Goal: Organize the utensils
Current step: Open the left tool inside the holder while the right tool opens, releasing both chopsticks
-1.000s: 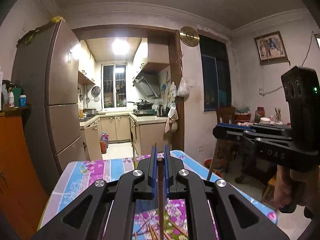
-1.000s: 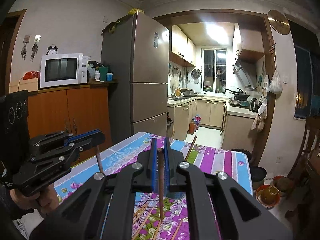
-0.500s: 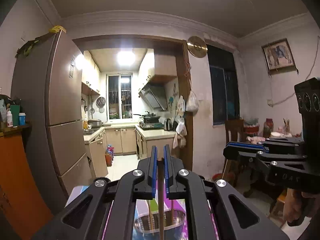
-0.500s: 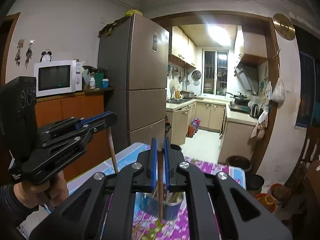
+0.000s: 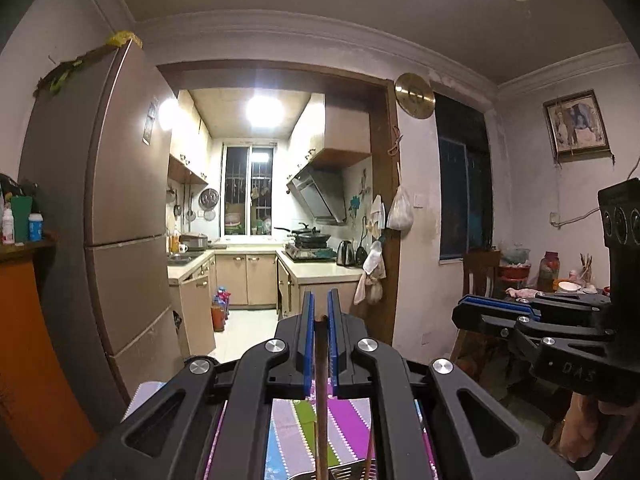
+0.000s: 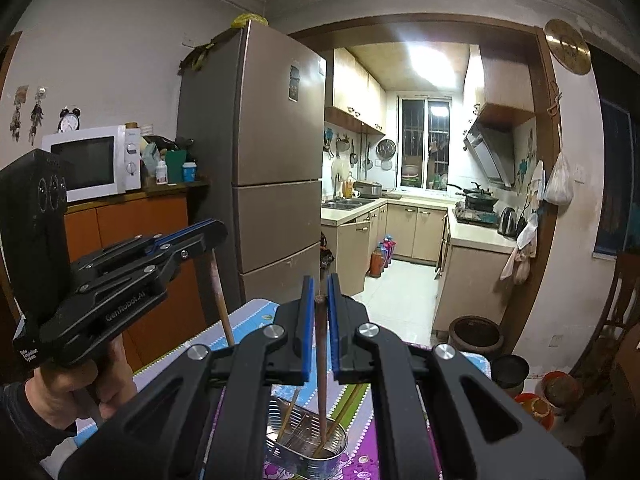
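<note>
Chopstick [image 6: 320, 344] sits pinched upright in my right gripper [image 6: 318, 304], tip already inside the steel holder [image 6: 306, 436] straight below. Left gripper [image 5: 319, 320] is also clamped on a vertical chopstick [image 5: 321, 400], offset to one side of the holder; right is nearer.

The left tool [image 5: 319, 316] grips an upright chopstick [image 5: 321, 400] above the striped tablecloth [image 5: 296, 432].

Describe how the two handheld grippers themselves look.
Both are matte black plastic with slotted arms, silver screw heads and blue finger pads. The left gripper bears white "GenRobot.AI" lettering and a boxy black block with three round ports; the right gripper shows embossed "DAS". No cables show.
</note>
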`<state>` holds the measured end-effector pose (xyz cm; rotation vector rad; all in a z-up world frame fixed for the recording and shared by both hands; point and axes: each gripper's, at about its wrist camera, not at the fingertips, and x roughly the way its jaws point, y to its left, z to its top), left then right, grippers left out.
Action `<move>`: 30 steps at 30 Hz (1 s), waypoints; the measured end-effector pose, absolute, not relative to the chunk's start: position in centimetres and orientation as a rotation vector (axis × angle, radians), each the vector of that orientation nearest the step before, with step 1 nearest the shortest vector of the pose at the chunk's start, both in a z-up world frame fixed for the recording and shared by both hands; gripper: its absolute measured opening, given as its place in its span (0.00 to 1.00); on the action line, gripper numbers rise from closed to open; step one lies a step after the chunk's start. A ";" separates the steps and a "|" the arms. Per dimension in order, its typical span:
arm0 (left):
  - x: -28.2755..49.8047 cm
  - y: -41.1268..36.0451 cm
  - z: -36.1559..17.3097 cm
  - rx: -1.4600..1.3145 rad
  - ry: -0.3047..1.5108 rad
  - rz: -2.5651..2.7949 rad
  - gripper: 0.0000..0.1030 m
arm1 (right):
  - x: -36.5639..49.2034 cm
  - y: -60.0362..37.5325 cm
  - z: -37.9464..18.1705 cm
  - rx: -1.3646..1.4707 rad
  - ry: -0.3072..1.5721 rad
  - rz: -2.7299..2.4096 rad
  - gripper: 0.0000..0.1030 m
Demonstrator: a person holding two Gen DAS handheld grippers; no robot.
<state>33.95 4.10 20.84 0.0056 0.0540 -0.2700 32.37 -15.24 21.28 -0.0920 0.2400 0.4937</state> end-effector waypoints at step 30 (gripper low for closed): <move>45.2 5.9 12.3 -0.003 0.255 -0.220 0.08 | 41.8 -15.0 12.2 -0.031 0.461 0.469 0.22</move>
